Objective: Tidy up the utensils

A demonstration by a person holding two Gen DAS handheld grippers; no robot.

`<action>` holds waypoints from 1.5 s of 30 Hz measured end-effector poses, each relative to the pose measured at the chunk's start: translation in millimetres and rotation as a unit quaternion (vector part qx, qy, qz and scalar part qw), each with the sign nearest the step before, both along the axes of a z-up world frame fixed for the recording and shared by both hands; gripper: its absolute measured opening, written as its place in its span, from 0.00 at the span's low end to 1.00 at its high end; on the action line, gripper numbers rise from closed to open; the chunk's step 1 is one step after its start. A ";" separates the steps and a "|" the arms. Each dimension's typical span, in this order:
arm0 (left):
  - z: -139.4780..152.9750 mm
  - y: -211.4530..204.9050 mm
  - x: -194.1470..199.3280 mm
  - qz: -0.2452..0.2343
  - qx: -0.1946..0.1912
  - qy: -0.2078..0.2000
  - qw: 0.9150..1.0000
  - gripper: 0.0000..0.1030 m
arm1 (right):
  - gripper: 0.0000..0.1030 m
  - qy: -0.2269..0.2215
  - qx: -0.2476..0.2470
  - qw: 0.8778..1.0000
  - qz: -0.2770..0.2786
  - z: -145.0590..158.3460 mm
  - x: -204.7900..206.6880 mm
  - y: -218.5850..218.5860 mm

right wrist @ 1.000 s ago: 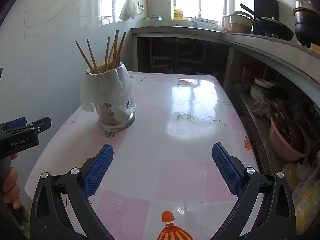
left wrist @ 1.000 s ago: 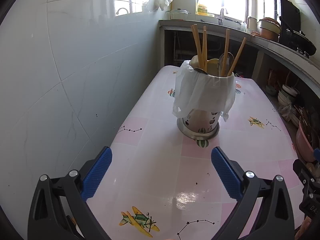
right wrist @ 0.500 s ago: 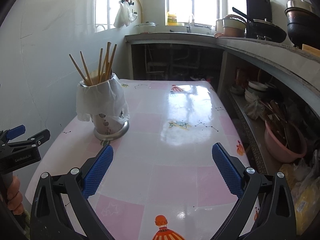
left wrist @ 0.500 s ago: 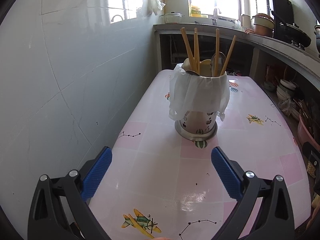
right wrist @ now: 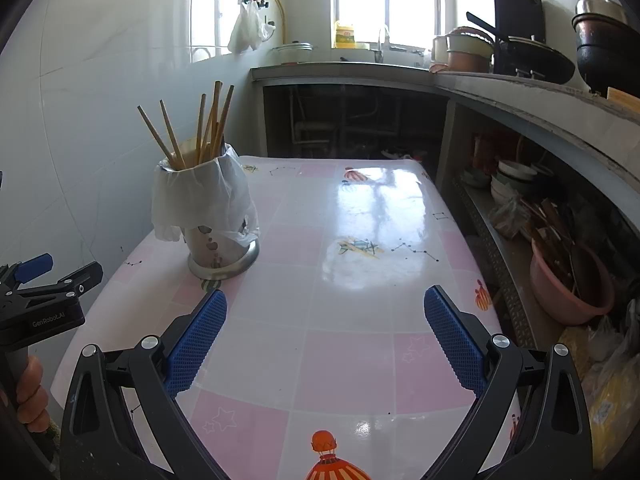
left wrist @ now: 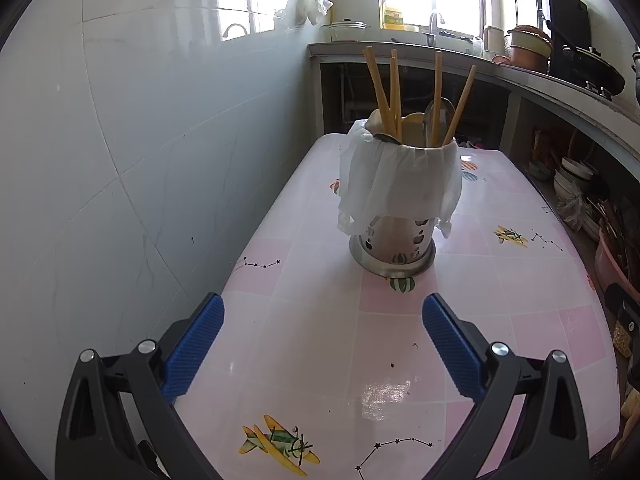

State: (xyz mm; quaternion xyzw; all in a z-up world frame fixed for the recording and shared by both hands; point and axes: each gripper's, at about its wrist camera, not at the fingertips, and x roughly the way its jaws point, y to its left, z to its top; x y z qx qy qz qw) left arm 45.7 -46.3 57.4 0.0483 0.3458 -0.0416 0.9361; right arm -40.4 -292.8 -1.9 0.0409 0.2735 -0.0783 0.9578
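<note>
A steel utensil holder [left wrist: 394, 240] [right wrist: 218, 248] with a white plastic bag draped over its rim stands upright on the pink-and-white table [left wrist: 320, 344] [right wrist: 360, 280]. Several wooden chopsticks [left wrist: 380, 88] [right wrist: 208, 124] and spoons [left wrist: 436, 116] stick up out of it. My left gripper [left wrist: 322, 340] is open and empty, low over the table in front of the holder. My right gripper [right wrist: 326, 334] is also open and empty, to the right of the holder and nearer than it. The left gripper's body [right wrist: 40, 304] shows at the right wrist view's left edge, a hand [right wrist: 30, 388] on its handle.
A tiled wall [left wrist: 120, 180] runs along the table's left side. A kitchen counter [right wrist: 480, 80] with pots and a wok lies behind and to the right. Under it sit stacked bowls [right wrist: 512, 180] and a pink basin [right wrist: 568, 284].
Both grippers have drawn back and risen a little, so the holder looks slightly farther away. Both stay open; nothing on the table has moved.
</note>
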 end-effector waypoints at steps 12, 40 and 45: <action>-1.4 5.0 1.8 0.004 -0.008 0.003 1.000 0.95 | 0.92 0.003 -0.005 1.000 0.001 1.2 0.3 -0.1; -0.7 13.6 0.2 0.009 -0.019 0.004 1.000 0.95 | 0.92 0.012 -0.006 1.000 0.001 4.0 -1.4 -5.1; -1.3 15.9 1.2 0.011 -0.018 0.005 1.000 0.95 | 0.92 0.012 -0.008 1.000 0.000 4.1 -1.3 -5.8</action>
